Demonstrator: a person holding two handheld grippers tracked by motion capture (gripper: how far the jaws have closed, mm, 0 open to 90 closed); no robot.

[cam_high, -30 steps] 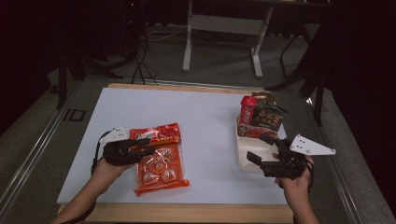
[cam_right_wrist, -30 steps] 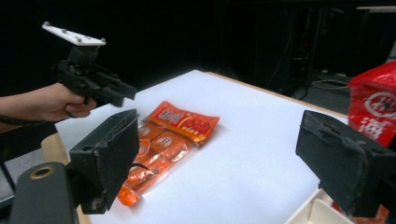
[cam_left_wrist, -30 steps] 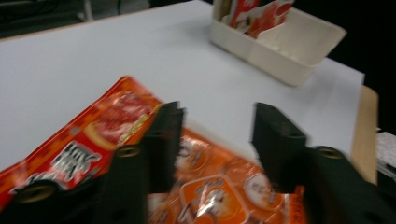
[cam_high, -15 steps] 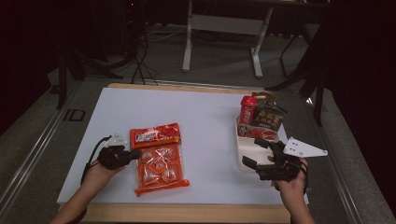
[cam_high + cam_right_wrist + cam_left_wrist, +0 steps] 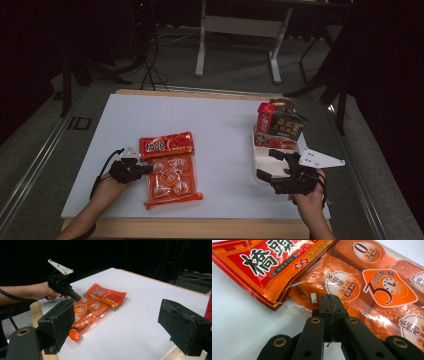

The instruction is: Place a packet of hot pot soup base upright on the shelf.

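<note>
An orange packet of wrapped blocks [image 5: 170, 180] lies flat on the white table, its top tucked under a red packet [image 5: 166, 145]. My left gripper [image 5: 147, 169] rests low at the orange packet's left edge. Up close, its jaws have just been closing and now meet at the tips [image 5: 328, 300], with the clear edge of the orange packet [image 5: 372, 290] pinched there, beside the red packet [image 5: 262, 265]. My right gripper [image 5: 280, 170] hovers at the front of a white tray [image 5: 265, 160], its jaws wide apart [image 5: 120, 327] with nothing between them.
Red and dark snack packs [image 5: 280, 125] stand at the far end of the tray. The table's wooden front edge [image 5: 200, 227] runs just below both hands. From the right gripper view, the left gripper [image 5: 76, 297] touches the orange packet [image 5: 87, 312].
My left hand has sunk to the table and its jaws have closed at the orange packet's left edge. The right hand has barely shifted.
</note>
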